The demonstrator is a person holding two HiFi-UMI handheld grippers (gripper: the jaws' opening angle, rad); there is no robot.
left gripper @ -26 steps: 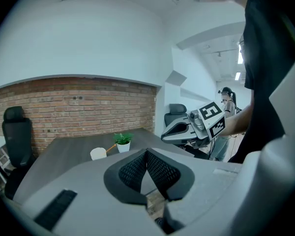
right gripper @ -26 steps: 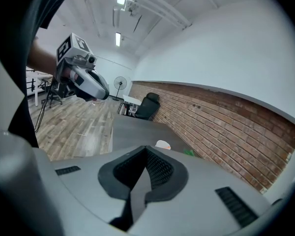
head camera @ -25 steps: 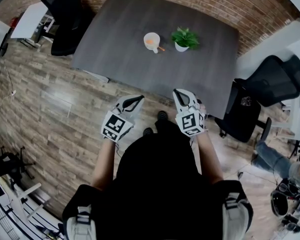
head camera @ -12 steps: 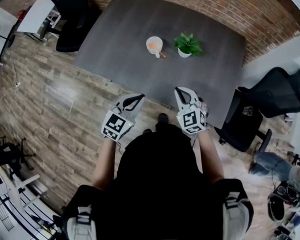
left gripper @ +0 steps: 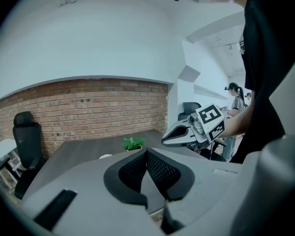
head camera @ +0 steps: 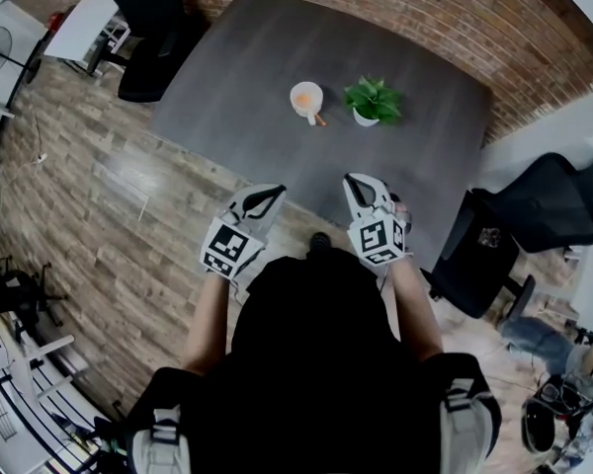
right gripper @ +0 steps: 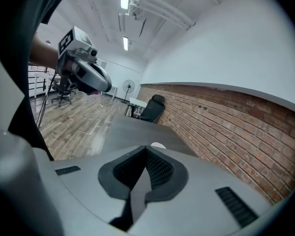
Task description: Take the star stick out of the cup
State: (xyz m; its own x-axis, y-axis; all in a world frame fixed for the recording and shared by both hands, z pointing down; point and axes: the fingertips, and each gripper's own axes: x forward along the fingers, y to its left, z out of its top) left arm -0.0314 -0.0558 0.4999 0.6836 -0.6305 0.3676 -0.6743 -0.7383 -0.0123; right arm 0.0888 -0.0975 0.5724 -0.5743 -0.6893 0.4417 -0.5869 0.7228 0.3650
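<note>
Both sets of jaws were together, nothing between them: left gripper (head camera: 266, 196) and right gripper (head camera: 362, 186) were side by side near my chest, short of the near edge of the surface (head camera: 247, 77). The cup (head camera: 305, 98) stood well apart from both, toward the far middle, just beside a small potted plant (head camera: 373, 100). The star stick (head camera: 319, 119) sat in the cup, orange, with a bit poking over the near-right rim; the star end was too small to make out. My read: this was the approach, with extraction not yet begun. I'd use the right gripper since the stick seemed to lean that way. Open the jaws before arriving, come in from above, pinch the exposed part, then pull along its lean so the cup doesn't tip. The left could steady the cup wall. Keep clear of the plant.
</note>
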